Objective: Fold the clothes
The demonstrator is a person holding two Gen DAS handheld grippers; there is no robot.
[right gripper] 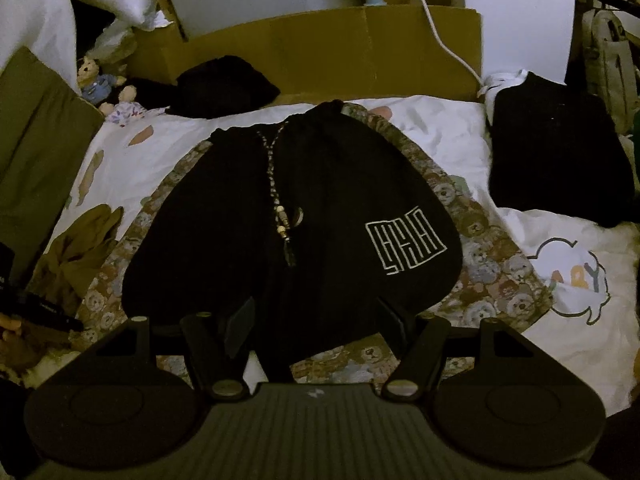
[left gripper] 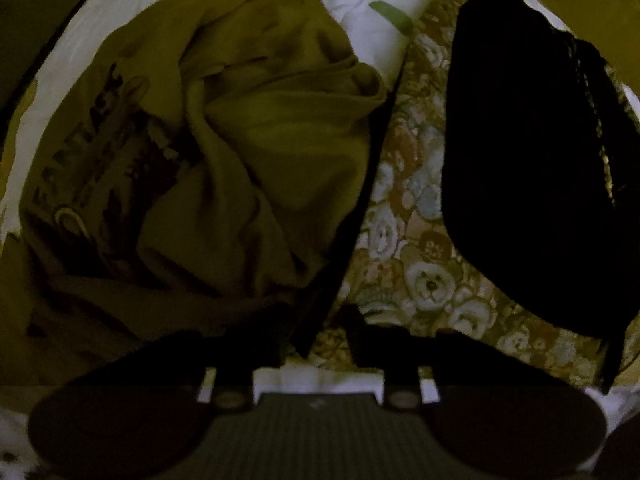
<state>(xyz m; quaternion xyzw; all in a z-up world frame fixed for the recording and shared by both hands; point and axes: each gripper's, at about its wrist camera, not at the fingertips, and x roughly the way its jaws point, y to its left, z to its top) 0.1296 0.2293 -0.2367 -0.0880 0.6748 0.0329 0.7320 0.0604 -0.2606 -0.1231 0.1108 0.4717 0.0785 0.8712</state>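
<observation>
Black shorts (right gripper: 288, 220) with a white logo and a patterned drawstring lie flat on a teddy-bear print mat (right gripper: 492, 264) on the bed. My right gripper (right gripper: 316, 320) is open just above the near hem of the shorts, holding nothing. In the left wrist view the shorts (left gripper: 528, 160) lie at the right on the mat (left gripper: 416, 216), and a crumpled olive garment (left gripper: 248, 152) with a dark print lies at the left. My left gripper (left gripper: 320, 340) is dark and low over the mat's near edge, its fingers apart and empty.
A folded black garment (right gripper: 556, 152) lies at the right of the bed. Another dark garment (right gripper: 228, 84) lies at the far edge by a cardboard box (right gripper: 360, 52). Stuffed toys (right gripper: 104, 84) sit at the far left. The white bed sheet (right gripper: 440, 128) surrounds the mat.
</observation>
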